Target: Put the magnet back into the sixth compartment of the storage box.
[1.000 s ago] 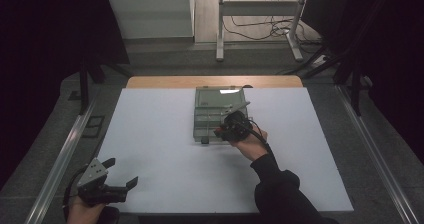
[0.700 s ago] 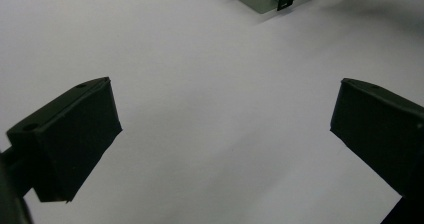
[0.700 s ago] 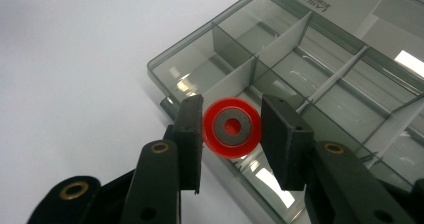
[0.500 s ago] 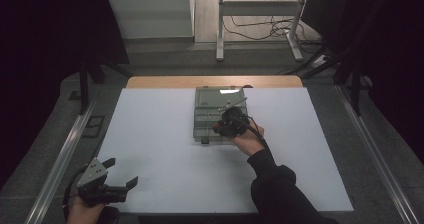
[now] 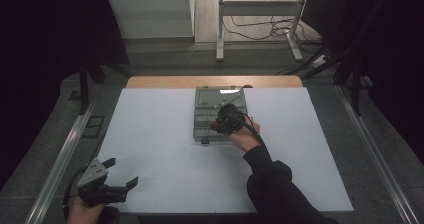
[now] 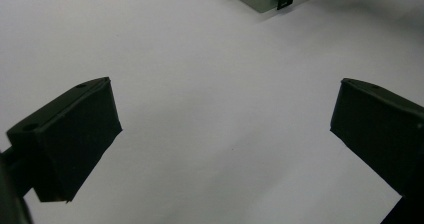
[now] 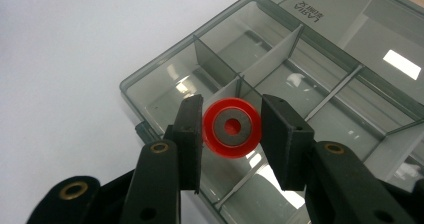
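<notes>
On the white surface (image 5: 150,149) my right gripper (image 7: 231,129) pinches a red ring (image 7: 231,127) above the open compartment box (image 5: 202,129), so I judge placing is underway, needing a steady lowering, while my left gripper (image 5: 112,176) rests spread, empty.

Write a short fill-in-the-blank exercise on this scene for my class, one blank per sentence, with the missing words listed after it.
1. The right gripper holds a ring whose colour is ____.
2. It holds the ring above a clear plastic box split by dividers into ____.
3. The jaws of the left gripper stand ____, with nothing between them.
4. The box's lid is ____.

Missing words: red; compartments; open; open
</notes>
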{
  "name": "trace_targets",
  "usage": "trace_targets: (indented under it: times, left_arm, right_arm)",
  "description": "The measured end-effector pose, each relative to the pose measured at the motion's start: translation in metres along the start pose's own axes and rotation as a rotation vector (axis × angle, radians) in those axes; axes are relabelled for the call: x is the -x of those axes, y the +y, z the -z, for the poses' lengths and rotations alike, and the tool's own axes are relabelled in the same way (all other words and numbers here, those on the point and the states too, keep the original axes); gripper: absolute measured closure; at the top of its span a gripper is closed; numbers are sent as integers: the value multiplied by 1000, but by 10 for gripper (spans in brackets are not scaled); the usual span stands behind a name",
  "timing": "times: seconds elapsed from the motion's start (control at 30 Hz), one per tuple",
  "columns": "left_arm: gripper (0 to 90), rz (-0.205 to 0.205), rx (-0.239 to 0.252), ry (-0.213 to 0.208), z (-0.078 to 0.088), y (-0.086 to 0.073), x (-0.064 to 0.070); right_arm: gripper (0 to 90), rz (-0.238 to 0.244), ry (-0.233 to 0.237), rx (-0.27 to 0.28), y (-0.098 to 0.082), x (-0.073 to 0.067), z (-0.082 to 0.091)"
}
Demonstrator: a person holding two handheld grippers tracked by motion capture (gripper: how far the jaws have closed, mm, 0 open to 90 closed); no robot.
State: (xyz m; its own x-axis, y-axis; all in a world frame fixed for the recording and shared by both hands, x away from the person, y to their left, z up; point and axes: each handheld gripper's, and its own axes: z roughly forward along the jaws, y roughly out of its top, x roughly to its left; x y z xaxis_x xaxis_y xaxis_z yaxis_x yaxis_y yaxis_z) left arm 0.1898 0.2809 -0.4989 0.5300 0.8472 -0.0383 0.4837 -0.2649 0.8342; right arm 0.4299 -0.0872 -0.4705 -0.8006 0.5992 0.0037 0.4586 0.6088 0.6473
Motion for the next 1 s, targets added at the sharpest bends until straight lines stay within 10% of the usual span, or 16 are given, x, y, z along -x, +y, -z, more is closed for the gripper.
trace_targets:
  times: [1.0]
  left_arm:
    - [1, -8, -1, 0, 0, 0, 1]
  right_arm:
    - [517, 1, -12, -31, -1, 2, -14]
